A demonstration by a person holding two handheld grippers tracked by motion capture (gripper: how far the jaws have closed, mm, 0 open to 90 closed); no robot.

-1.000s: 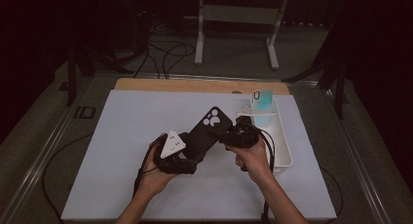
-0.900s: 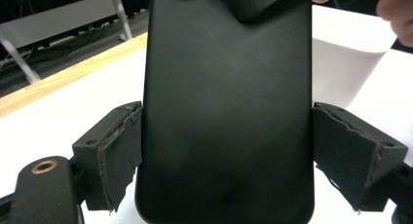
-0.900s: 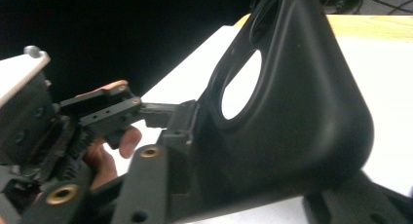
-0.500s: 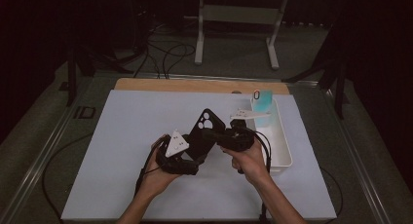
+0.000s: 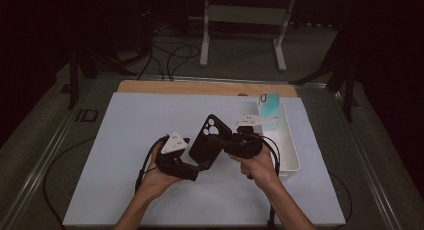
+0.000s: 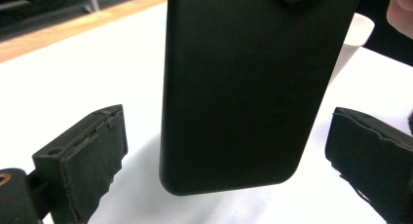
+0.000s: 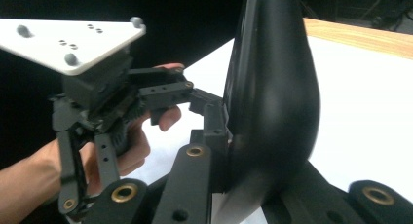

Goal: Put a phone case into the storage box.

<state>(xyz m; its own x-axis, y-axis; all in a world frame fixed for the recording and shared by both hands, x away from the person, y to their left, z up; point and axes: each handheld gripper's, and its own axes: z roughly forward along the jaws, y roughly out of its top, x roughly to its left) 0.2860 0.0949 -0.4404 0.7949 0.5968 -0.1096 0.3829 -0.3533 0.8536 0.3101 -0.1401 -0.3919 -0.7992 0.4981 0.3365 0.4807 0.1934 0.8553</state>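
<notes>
Handover half done: right tool (image 5: 216, 139) clamps the black phone case (image 5: 209, 138) upright; left tool (image 5: 202, 166), jaws just spread, flanks it untouching; white bin (image 5: 290, 145) waits.

Black phone case (image 6: 243, 87) top cropped

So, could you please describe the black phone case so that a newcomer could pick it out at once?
On the white mat covering the table, look between the person's two grippers. The black phone case is held up there, clamped by the right gripper. Unlike the pale blue case standing in the white tray, it is black.
</notes>
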